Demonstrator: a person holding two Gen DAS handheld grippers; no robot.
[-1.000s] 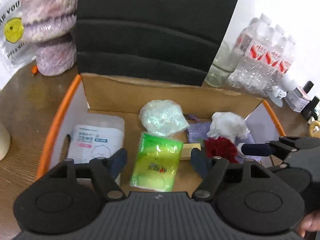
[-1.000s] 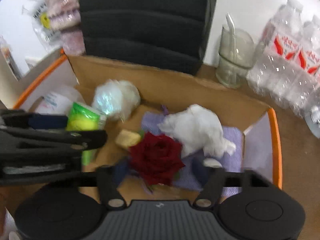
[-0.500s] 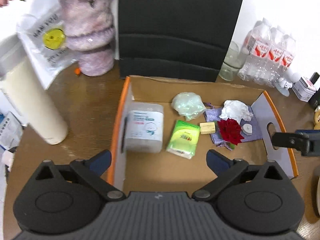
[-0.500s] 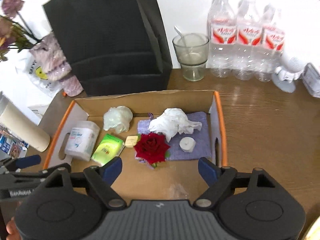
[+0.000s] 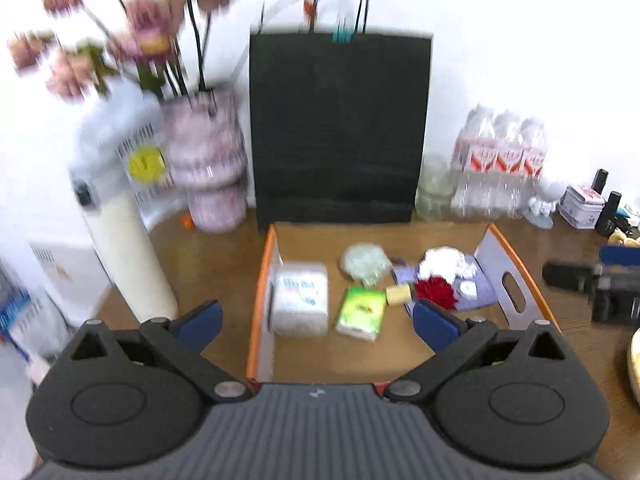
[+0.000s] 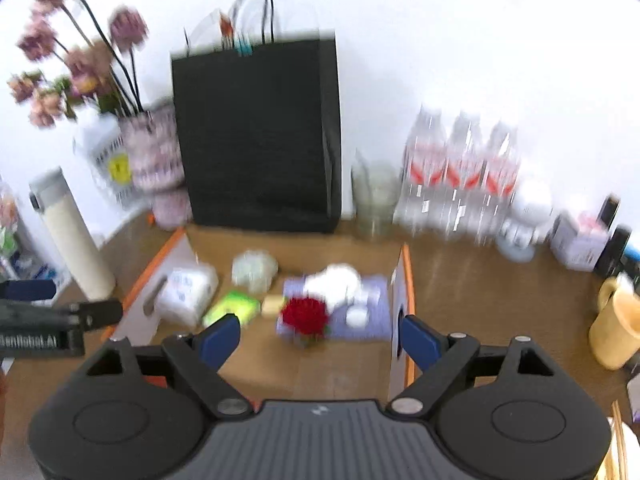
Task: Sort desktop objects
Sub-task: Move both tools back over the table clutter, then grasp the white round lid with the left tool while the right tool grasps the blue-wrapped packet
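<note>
Wooden desk against a white wall, black paper bag upright at the back, shrink-wrapped water bottles to its right. Just in front of the bag, an open cardboard box with orange edges, holding everything sorted so far: wet-wipes pack by the left wall, green tissue packet beside it, crumpled clear plastic behind, small tan block in the middle, then red rose, white crumpled tissue and tealight on a purple cloth toward the right wall.

Left gripper: jaws spread wide, just been opening, nothing between them, raised and well apart from the contents. Right gripper: likewise apart, just been opening further, empty, also well clear of the box.

Contents ahead of and below both tools. Wipes pack and green packet nearer the left hand; rose, cloth and tealight nearer the right, rose almost dead ahead between the right jaws. Long axis of the green packet running away from the left camera, roughly along the pointing line, so short width offered to the fingers. Yellow mug outside the box at far right, closest to the right hand; probably the likeliest next candidate, though hard to judge.
</note>
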